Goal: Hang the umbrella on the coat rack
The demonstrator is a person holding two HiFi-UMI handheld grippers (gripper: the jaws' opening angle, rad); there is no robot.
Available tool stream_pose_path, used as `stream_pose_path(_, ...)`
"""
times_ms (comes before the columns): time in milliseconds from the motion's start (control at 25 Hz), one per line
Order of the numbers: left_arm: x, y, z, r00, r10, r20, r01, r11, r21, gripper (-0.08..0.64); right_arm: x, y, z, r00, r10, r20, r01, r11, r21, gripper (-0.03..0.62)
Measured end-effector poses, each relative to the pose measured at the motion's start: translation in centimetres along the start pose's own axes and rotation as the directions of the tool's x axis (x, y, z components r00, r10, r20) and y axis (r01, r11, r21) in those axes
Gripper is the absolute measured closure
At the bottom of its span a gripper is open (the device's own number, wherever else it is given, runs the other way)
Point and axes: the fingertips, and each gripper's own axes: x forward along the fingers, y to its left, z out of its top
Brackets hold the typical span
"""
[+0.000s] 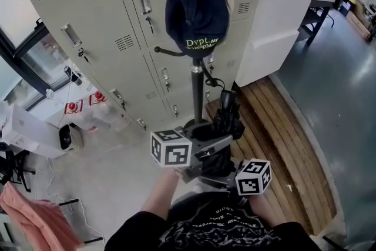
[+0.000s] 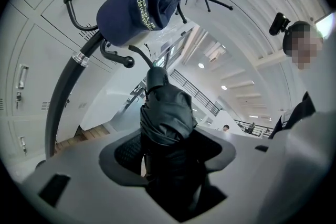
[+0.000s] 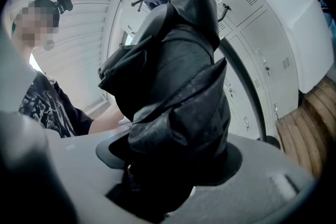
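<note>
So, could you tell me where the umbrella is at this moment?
In the head view the black umbrella sits low centre, held by the left gripper and right gripper, just right of the coat rack pole and below the navy cap.

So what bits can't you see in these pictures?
- Held end of the folded black umbrella: all views, buried between the left tool and right tool.
- Top of the black metal coat rack: head view, cut off by the upper edge.
- Peg under the dark blue fabric cap: head and left gripper views, covered by the cap.
</note>
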Motion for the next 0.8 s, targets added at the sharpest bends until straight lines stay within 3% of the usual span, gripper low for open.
stream_pose_path(800, 0.5, 2.5, -0.9, 0.998, 0.061, 0.001, -0.061, 0.996, -0.064, 0.285, 0.1, -1.5, -0.7, 0.997, 0.058, -0.054, -0.055, 0.997, 0.056, 0.273)
